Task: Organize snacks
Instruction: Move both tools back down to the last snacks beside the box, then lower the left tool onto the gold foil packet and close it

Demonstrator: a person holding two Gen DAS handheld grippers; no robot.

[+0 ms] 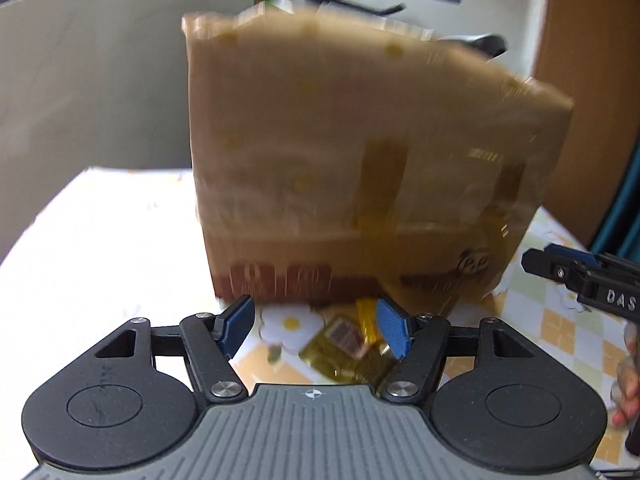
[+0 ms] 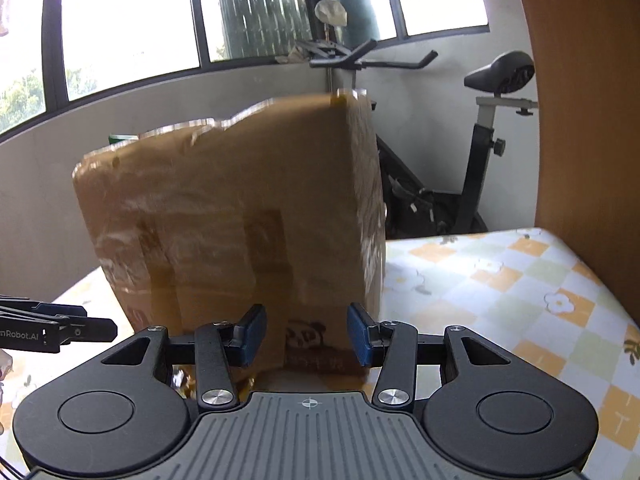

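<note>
L gripper (image 1: 316, 330): jaws apart, nothing between the blue pads (image 1: 394, 330), no grip. Just past the tips, on the tablecloth (image 1: 560, 336), lie gold-wrapped snacks (image 1: 352, 354); blurred, so I can't tell if the R-side pad touches them or only overlaps in view. Behind them stands a tall cardboard box (image 1: 344, 140), taped, upright on the table. It bears dark red print along its bottom edge and a darker logo at the lower corner, both too smeared to read.

R gripper (image 2: 306, 334): jaws part open, empty, pads (image 2: 362, 334) framing the box's (image 2: 224, 216) near face low down but not pressing on it. Small dark print on the box between the pads, unreadable.

Readable text: "DAS" on the R gripper's finger (image 1: 576, 276) as seen from the L cam; "nRobot.AI" on the L gripper's finger (image 2: 60, 330) as seen from the R cam. Tablecloth has an orange/green check w/ white flowers. An exercise bike (image 2: 488, 140) stands behind by the windows.
</note>
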